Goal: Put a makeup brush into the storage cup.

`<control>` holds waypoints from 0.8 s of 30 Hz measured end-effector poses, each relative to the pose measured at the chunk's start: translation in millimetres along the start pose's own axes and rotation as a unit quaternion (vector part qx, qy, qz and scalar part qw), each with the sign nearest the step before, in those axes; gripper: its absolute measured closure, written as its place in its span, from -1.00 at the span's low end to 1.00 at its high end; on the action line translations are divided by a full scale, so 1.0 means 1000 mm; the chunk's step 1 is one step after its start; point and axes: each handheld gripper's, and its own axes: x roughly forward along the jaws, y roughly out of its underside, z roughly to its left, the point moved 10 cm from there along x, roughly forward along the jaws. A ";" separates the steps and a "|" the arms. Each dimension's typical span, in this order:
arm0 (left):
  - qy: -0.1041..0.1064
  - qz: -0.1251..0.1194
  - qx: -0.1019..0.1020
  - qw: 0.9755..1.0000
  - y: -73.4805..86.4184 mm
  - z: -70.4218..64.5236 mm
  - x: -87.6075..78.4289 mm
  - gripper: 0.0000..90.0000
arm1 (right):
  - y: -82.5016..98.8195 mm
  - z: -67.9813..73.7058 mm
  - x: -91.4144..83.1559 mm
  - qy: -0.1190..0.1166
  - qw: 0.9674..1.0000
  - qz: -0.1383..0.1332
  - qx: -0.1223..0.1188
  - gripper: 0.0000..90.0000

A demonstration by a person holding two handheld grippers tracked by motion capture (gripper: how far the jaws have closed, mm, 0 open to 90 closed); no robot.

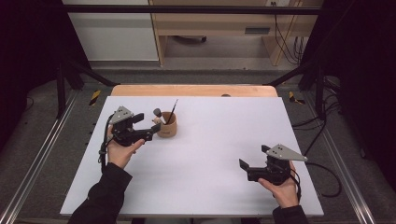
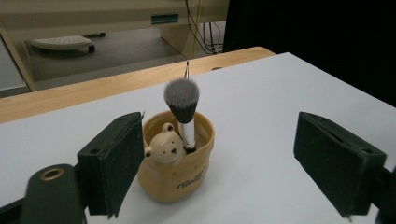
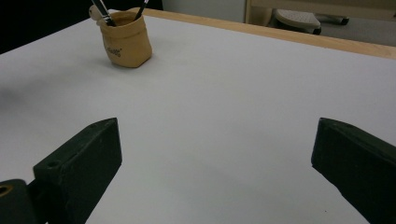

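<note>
A tan pouch-shaped cup (image 1: 167, 127) with a small bear figure on its rim stands on the white table (image 1: 210, 140), left of centre. It holds a makeup brush (image 2: 182, 95) with a grey head and a thin dark brush (image 1: 173, 108). My left gripper (image 1: 150, 129) sits just left of the cup, and its jaws stand wide open. In the left gripper view the cup (image 2: 177, 172) sits close beside the left pad (image 2: 116, 163) and far from the other pad. My right gripper (image 1: 253, 157) rests open near the front right, with only bare table between its jaws (image 3: 215, 158). The cup (image 3: 126, 42) stands far off from it.
A wooden strip (image 1: 194, 90) runs along the table's far edge. Beyond it are a light wooden desk (image 1: 210, 23) and the floor. Black frame posts (image 1: 60, 79) stand at both sides, and cables (image 1: 322, 172) trail off the right edge.
</note>
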 end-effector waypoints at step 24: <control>0.035 -0.012 0.026 0.999 0.032 -0.030 -0.042 -0.73 | -0.003 0.005 -0.002 -0.019 1.000 -0.011 -0.001 -0.94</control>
